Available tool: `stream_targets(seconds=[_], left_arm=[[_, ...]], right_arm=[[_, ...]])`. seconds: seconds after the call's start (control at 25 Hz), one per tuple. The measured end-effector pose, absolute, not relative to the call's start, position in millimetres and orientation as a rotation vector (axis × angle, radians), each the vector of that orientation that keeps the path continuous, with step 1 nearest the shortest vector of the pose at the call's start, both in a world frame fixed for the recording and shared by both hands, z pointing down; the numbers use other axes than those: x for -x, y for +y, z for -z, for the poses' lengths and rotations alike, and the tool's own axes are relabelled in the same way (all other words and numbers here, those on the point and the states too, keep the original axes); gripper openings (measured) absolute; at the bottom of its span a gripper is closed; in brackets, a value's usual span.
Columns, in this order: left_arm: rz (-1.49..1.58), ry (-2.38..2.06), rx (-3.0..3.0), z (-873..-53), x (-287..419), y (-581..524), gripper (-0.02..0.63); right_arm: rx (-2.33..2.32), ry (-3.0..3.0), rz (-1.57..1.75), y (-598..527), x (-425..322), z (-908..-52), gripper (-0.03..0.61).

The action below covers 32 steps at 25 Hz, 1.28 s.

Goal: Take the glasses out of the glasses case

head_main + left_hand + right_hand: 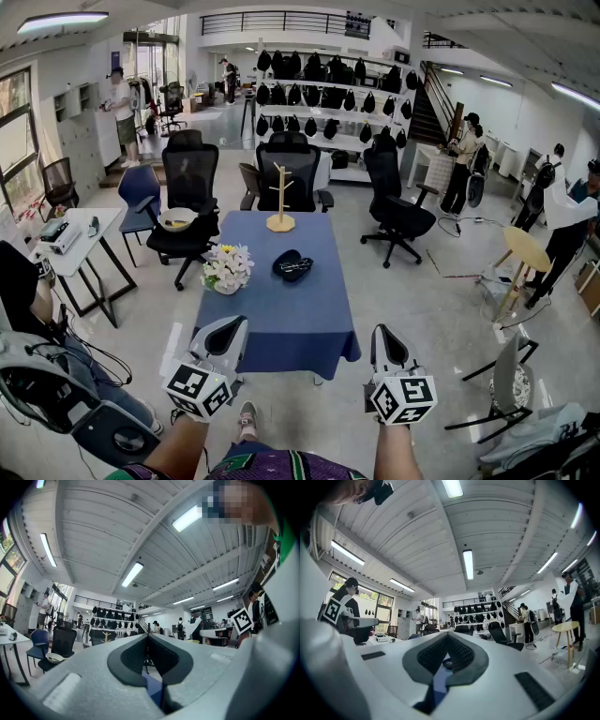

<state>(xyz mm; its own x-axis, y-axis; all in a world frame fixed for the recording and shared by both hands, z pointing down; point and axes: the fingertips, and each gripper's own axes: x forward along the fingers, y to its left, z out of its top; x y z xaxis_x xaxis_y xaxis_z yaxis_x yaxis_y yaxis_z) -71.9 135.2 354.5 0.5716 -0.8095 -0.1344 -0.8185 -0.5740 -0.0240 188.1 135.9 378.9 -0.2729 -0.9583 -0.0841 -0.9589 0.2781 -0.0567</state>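
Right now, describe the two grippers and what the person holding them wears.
The left gripper and right gripper match: pale grey shells, with black-edged jaws lined with dark ribbed pads. Each carries a white cube printed with black square markers. No sleeves reach the forearms; a purple patterned top shows below.

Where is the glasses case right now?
In the head view the glasses case lies on the blue table, just right of the flowers and nearer than the wooden stand.

Head view overlooks blue table (281,319), both gripper views face it, low
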Motion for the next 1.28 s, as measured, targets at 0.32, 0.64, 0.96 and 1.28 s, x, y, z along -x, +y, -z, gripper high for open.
stream_targets(seconds=[0.32,0.64,0.96,1.28], left_arm=[[-0.149,1.417,2.71,-363.0,72.2,129.6,0.015],[-0.141,1.427,2.71,-360.5,73.4,140.9,0.015],[-0.111,1.446,2.712,-363.0,80.8,139.6,0.015],[-0.134,1.479,2.71,-361.7,84.4,122.4,0.015]], right_arm=[[1.838,2.432,0.016,130.4,-192.1,-391.1,0.0],[1.798,2.418,0.0,141.2,-186.8,-381.4,0.0],[1.738,2.456,-0.003,142.9,-180.2,-378.6,-0.001],[1.751,2.473,-0.005,128.5,-178.0,-377.0,0.0]])
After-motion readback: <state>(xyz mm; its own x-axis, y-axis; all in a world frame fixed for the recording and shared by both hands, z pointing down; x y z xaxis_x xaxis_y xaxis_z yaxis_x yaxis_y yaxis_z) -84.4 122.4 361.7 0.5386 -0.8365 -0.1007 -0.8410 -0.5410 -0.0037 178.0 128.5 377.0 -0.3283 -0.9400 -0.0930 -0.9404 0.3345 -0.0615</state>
